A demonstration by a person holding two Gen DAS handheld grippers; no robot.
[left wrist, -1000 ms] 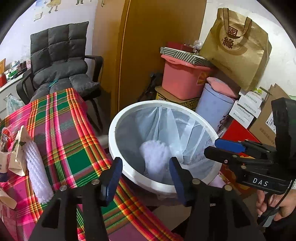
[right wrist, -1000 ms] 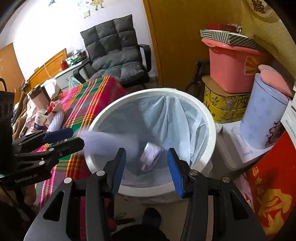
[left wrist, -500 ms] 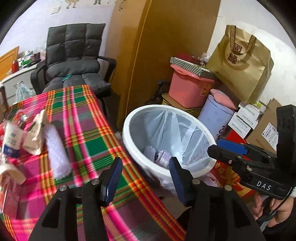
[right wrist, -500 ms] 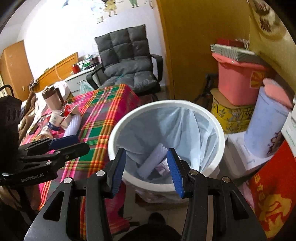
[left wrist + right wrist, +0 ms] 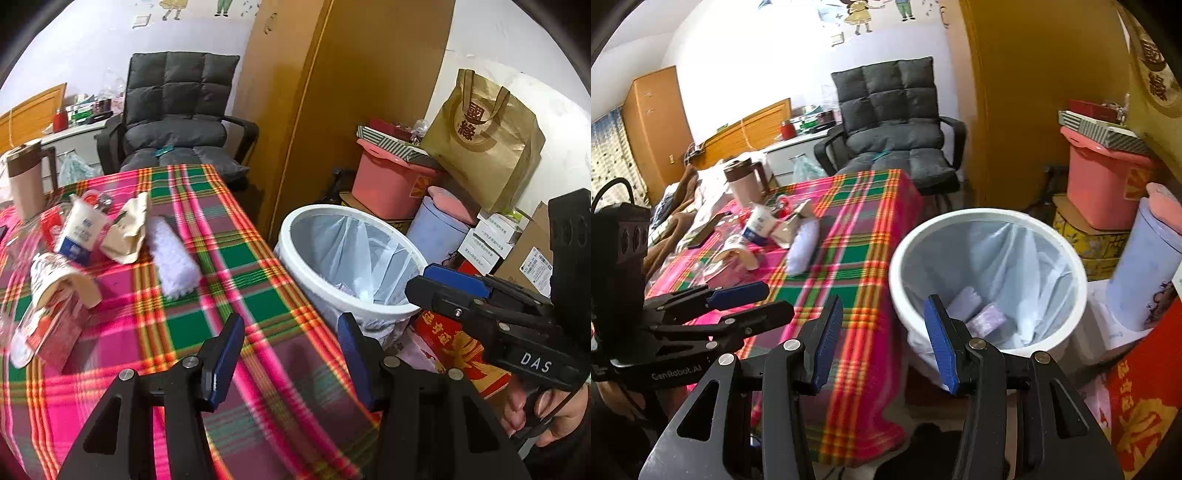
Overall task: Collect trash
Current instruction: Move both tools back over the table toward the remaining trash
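Your left gripper (image 5: 290, 354) and right gripper (image 5: 882, 338) hang spread and empty beside the trash bin (image 5: 897, 258); remaining trash like the white foam sleeve (image 5: 173, 258) lies on the plaid table (image 5: 266, 266), ready for collecting.

A white bin (image 5: 988, 218) lined with a clear bag stands beside the table, wrappers (image 5: 988, 318) inside. More trash (image 5: 173, 254) lies on the plaid cloth.

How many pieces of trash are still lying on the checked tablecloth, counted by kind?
White foam sleeve: 1
Milk carton: 1
Beige paper bag: 1
Red paper cup: 1
Total: 4
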